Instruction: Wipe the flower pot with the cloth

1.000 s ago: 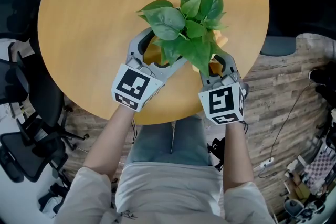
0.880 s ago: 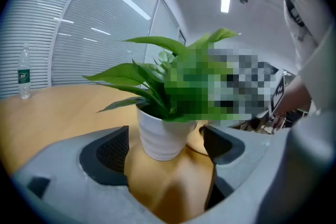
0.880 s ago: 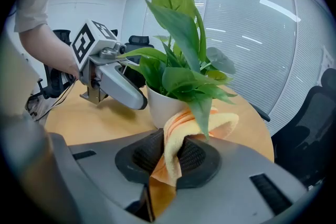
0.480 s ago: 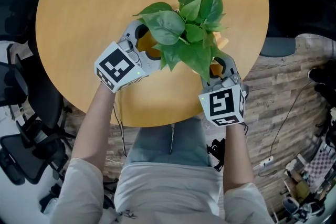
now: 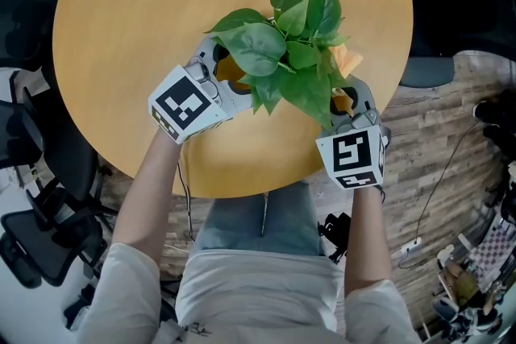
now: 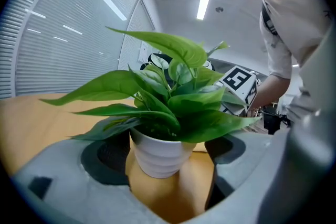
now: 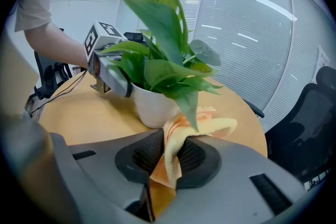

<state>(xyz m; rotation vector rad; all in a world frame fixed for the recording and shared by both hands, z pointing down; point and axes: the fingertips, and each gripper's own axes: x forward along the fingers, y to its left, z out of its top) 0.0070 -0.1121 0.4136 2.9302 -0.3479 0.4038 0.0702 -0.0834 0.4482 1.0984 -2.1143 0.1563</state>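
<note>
A leafy green plant (image 5: 286, 52) in a white ribbed pot (image 6: 157, 155) stands on the round wooden table (image 5: 145, 4). In the head view the leaves hide the pot. My left gripper (image 5: 232, 70) is open, with one jaw on each side of the pot and a gap showing on one side. My right gripper (image 7: 168, 157) is shut on an orange-yellow cloth (image 7: 178, 136). The cloth's free end (image 5: 348, 59) lies close against the pot's right side, under a hanging leaf. In the right gripper view a finger (image 7: 114, 77) of the left gripper reaches the pot's far side near the rim.
Black office chairs (image 5: 40, 173) stand to the left of the table and another (image 5: 455, 4) to the right. The floor (image 5: 435, 133) is wood plank, with cables and clutter (image 5: 476, 270) at the lower right. The table's near edge lies just behind both grippers.
The left gripper has moved up and left from the table's near edge to the pot's left side. The right gripper has shifted slightly right, and the cloth now shows beside the leaves.
</note>
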